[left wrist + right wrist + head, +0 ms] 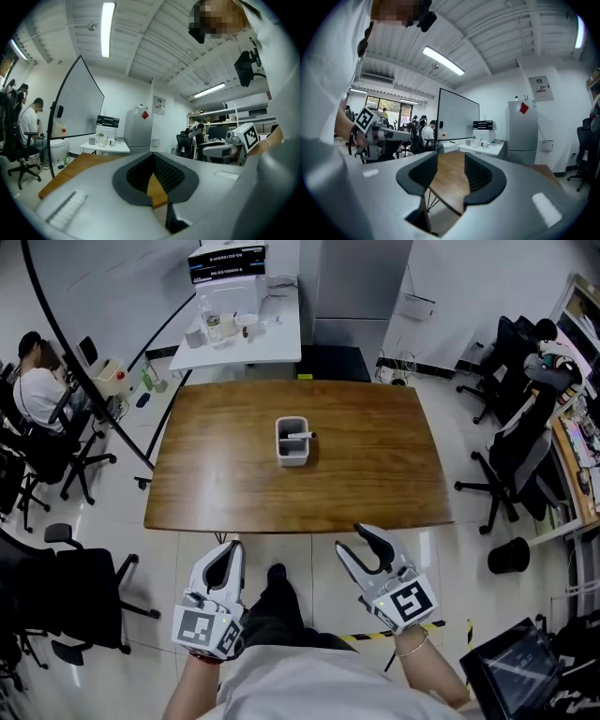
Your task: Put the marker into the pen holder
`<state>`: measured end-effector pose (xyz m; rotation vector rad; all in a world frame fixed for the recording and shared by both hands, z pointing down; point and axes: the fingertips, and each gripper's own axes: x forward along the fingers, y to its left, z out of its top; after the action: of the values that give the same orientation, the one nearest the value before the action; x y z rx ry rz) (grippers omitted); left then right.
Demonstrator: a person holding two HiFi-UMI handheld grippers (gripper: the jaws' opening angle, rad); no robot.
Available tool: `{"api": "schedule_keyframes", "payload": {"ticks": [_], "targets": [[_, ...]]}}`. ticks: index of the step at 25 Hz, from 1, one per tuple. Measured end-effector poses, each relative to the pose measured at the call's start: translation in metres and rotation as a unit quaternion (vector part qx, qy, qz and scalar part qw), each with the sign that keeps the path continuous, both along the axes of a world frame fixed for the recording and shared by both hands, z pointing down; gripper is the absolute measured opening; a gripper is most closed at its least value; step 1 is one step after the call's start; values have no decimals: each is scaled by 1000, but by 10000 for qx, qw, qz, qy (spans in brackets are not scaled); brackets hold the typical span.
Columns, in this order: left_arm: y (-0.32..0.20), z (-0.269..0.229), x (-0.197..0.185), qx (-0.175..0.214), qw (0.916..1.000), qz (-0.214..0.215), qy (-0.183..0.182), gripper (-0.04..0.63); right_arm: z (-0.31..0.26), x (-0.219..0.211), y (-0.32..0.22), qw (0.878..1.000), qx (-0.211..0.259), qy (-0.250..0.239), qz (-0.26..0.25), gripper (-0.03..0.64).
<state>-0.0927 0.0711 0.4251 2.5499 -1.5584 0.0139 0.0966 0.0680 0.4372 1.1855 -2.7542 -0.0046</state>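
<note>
Marker (pixel 302 436) in pen holder (pixel 292 452) | wooden table (pixel 375 465), chairs (pixel 511 465) around | left tool (pixel 232 548) closed | right tool (pixel 352 540) wide, empty

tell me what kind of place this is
Most likely a shared office or lab workroom: rolling office chairs stand along the sides, a person sits working at the left, a large whiteboard stands nearby, and a wooden table fills the middle.

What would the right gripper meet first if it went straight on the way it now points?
Probably the near edge of the wooden table, seen between the open, empty jaws of the right gripper. Height is unclear: it might pass just above the tabletop.
</note>
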Motion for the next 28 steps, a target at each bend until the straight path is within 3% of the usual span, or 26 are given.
{"api": "schedule_keyframes", "payload": {"ticks": [5, 12, 16, 28], "targets": [[62, 6, 15, -163, 9996, 38, -224, 3, 3, 11, 65, 9999, -99, -21, 57, 183], [84, -23, 27, 81, 9993, 310, -167, 3, -22, 27, 98, 9983, -11, -242, 536, 187], [88, -48, 42, 431, 9973, 588, -88, 2, -53, 5, 107, 9977, 413, -312, 448, 195], [118, -58, 48, 541, 9937, 984, -43, 2, -68, -53, 123, 9991, 384, -130, -78, 196]]}}
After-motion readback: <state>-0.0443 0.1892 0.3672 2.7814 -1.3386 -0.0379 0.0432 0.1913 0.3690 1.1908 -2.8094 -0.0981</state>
